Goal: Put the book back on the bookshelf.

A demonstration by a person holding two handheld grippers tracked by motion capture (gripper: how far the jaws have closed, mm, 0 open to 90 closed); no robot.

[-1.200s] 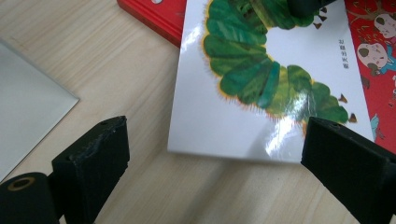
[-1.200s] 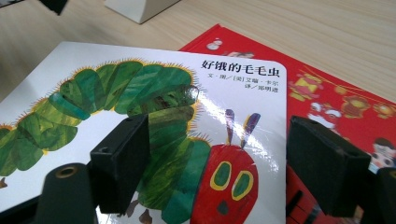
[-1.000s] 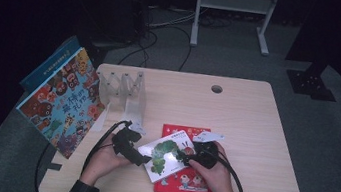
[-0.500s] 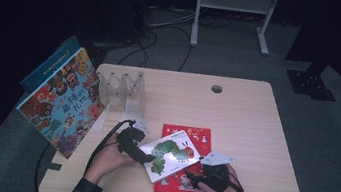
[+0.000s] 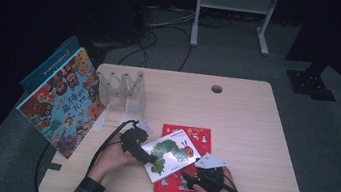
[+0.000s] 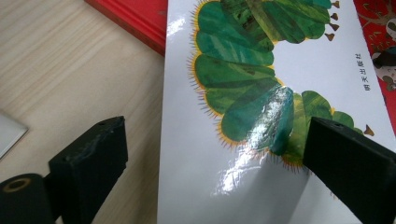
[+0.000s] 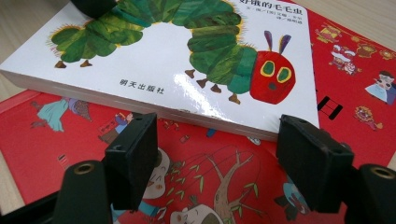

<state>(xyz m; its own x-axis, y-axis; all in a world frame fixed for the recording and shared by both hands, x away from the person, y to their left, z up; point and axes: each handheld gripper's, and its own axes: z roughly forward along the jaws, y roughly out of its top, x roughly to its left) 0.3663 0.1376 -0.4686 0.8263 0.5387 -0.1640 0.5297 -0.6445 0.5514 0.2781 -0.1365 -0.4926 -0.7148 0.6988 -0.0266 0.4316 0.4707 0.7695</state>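
Note:
A white picture book with a green caterpillar [image 5: 173, 152] lies askew on a red picture book [image 5: 199, 134] near the table's front edge. My left gripper [image 5: 146, 154] is at the white book's left corner [image 6: 261, 60]. It is open [image 6: 217, 128], one jaw beside the book over the table and the other over the cover. My right gripper [image 5: 192, 179] hovers over the red book's near part [image 7: 224, 186], facing the white book's long edge [image 7: 154, 105]. Its jaws [image 7: 219, 128] have just been closing and stand apart with nothing between them.
A clear plastic rack [image 5: 124, 89] stands at the back left of the wooden table [image 5: 254, 133]. A large colourful book [image 5: 64, 101] leans off the left edge, with a blue one [image 5: 52, 61] behind it. A cable hole [image 5: 217, 89] sits near the far edge.
My right gripper has drawn back from the white book's right side toward the person, over the red book's near part. The left gripper and both books have stayed put.

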